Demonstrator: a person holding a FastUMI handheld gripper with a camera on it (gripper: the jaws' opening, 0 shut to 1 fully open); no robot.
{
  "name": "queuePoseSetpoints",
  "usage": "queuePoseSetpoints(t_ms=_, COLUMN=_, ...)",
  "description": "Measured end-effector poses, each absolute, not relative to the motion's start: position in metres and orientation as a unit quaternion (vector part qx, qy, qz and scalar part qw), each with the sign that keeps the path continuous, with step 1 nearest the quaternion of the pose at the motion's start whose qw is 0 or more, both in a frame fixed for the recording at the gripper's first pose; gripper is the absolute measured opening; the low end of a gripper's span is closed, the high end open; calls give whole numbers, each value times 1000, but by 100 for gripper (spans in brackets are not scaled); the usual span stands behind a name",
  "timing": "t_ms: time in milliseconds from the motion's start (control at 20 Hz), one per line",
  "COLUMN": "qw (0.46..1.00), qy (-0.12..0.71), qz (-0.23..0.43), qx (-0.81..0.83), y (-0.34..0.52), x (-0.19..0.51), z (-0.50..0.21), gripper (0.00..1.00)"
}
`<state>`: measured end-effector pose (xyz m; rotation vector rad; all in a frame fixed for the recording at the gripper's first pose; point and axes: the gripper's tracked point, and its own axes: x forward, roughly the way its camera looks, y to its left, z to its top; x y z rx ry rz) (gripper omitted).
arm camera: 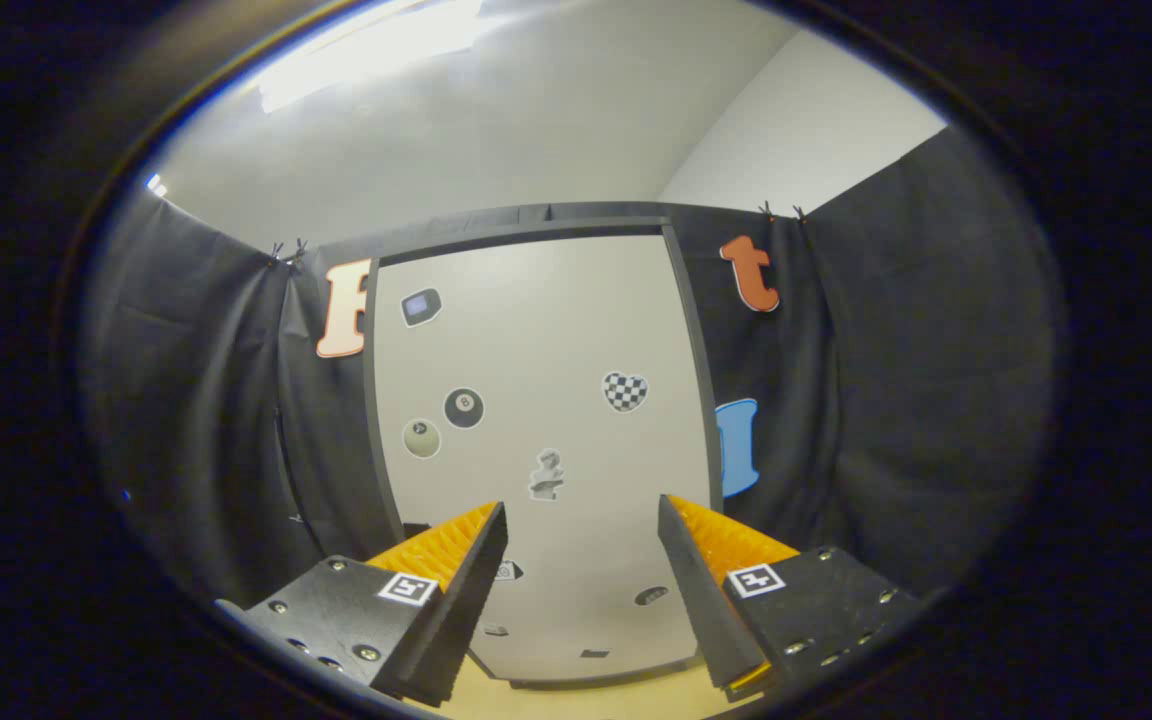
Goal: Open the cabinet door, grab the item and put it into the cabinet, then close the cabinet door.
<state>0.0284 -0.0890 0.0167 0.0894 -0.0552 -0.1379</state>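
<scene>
A tall cabinet stands straight ahead, its pale door (556,350) closed flat in a dark frame (701,380). Several stickers dot the door, among them a black ball (463,407), a checkered heart (625,390) and a small figure (546,474). My gripper (582,520) is open, fingers spread wide, with nothing between them. The fingertips (491,520) point at the lower half of the door and stand a little short of it. No handle is visible on the door, and the item to grab is out of sight.
Black cloth walls (896,400) hang on both sides of the cabinet. A strip of light wooden surface (576,700) runs under the cabinet's foot between the fingers. Above are a white ceiling and wall (556,120).
</scene>
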Motion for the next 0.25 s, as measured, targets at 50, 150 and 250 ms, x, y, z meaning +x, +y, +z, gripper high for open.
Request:
queuePoseSetpoints(t_ms=50, qw=996, qy=-27, qz=-73, qx=36, y=-94, x=25, z=18, gripper=90)
queuePoseSetpoints(t_ms=150, qw=997, qy=-22, qz=-76, qx=19, y=-101, x=20, z=17, gripper=90)
queuePoseSetpoints(t_ms=250, qw=997, qy=-11, qz=-80, qx=1, y=-106, x=13, z=14, gripper=90)
